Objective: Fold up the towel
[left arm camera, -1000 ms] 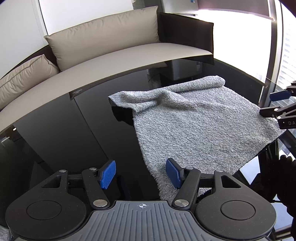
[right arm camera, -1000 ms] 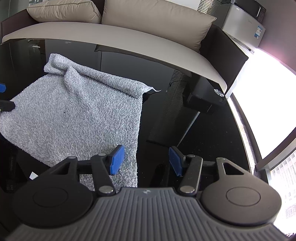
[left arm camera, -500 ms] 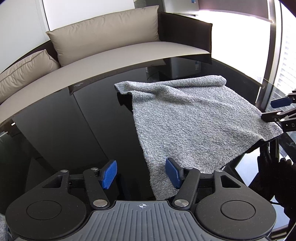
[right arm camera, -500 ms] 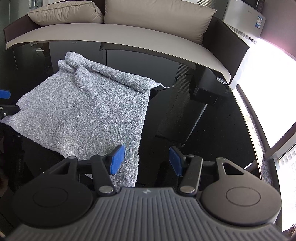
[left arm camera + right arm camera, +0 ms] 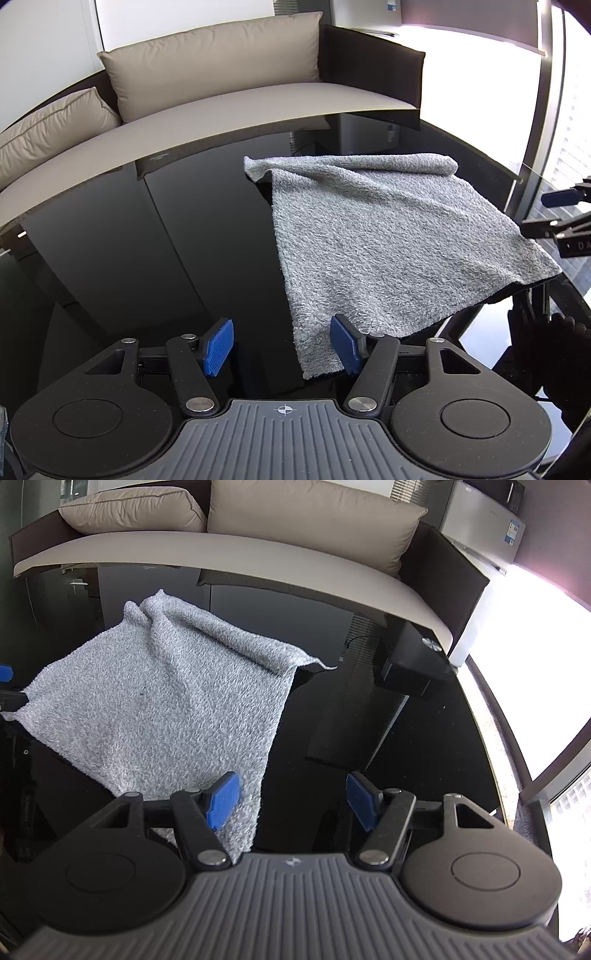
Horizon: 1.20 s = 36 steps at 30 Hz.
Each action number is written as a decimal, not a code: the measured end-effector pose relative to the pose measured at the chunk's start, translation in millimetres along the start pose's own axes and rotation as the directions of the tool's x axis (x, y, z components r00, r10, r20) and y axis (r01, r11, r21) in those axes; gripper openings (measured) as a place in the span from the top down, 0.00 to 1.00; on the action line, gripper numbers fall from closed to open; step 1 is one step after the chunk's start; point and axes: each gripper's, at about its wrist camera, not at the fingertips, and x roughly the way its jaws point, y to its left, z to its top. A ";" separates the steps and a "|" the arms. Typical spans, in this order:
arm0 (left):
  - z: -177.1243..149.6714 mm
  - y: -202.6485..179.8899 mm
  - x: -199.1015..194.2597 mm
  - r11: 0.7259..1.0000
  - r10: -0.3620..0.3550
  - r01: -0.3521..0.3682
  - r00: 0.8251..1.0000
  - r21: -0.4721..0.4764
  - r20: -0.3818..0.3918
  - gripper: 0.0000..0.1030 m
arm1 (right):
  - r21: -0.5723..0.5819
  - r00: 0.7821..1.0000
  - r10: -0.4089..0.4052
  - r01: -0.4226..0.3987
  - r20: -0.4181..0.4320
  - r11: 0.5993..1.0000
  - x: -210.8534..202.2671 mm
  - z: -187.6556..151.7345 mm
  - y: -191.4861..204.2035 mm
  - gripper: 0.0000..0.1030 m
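A grey terry towel (image 5: 388, 243) lies spread on a glossy black table (image 5: 147, 240), its far edge rolled into a ridge. Its near side overhangs the table's front edge. It also shows in the right wrist view (image 5: 159, 709). My left gripper (image 5: 282, 347) is open, its right blue pad beside the towel's near left corner, which lies between the pads. My right gripper (image 5: 293, 799) is open, its left blue pad over the towel's near right corner. Neither holds the cloth. The right gripper's fingers (image 5: 561, 221) show at the towel's right corner.
A beige sofa with cushions (image 5: 207, 70) curves behind the table. A silver appliance (image 5: 484, 520) stands at the far right by a bright window (image 5: 535, 664). The table's left part (image 5: 92, 258) is bare glass.
The towel has been drawn toward me and flattened; the bunched fold at its far edge is smoother. Both grippers stayed open and backed away slightly, tilting upward.
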 end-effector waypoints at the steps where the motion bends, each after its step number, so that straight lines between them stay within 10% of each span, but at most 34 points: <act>1: 0.7 0.7 0.9 1.000 0.000 0.000 1.000 0.003 0.001 0.46 | 0.022 1.000 -0.007 0.007 0.012 1.000 1.0 3.2 -4.2 0.35; 9: 1.8 -3.1 5.5 0.999 0.014 -0.014 1.000 0.029 0.005 0.46 | 0.258 0.997 0.017 -0.036 0.075 0.965 25.8 34.9 -40.8 0.35; 23: -1.3 -10.7 1.8 1.000 0.002 -0.002 1.000 0.028 -0.004 0.46 | 0.194 0.998 0.062 -0.067 0.031 0.979 76.3 74.6 -21.1 0.35; 36: -1.0 -11.8 -0.4 0.999 -0.001 0.002 1.000 0.036 -0.008 0.47 | 0.110 0.996 -0.081 0.084 -0.028 0.990 119.1 88.7 -11.3 0.35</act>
